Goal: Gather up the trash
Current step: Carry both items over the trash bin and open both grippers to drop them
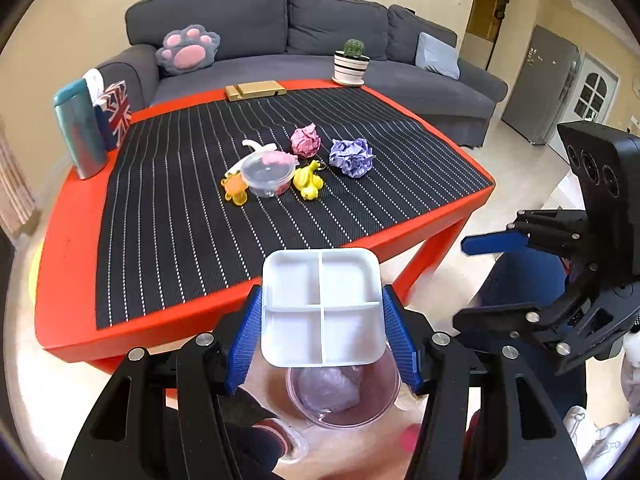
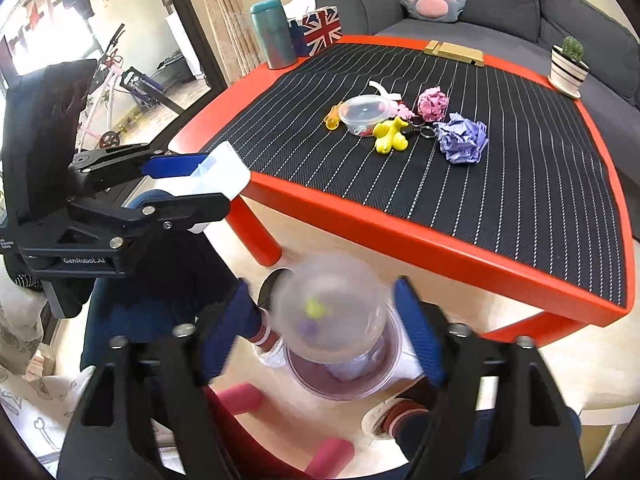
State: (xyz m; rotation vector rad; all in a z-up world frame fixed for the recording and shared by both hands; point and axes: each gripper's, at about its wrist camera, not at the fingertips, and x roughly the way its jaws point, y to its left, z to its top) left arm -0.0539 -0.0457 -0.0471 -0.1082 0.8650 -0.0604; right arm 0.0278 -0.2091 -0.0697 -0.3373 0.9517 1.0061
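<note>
Red table [image 1: 68, 280] with paper balls [image 1: 351, 157]; left fingers [image 1: 247, 332] around white tray [image 1: 322, 306], right fingers [image 2: 418, 330] wide.

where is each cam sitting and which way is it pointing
Left wrist: sits behind the left gripper, off the table's near edge, facing the sofa; its fingers clamp a white divided tray, with the right gripper at the side.
Right wrist: sits behind the right gripper, looking down over a clear bin and across the red table; a blurred clear container sits between its fingers.
Shared: table, purple paper ball, sofa.
</note>
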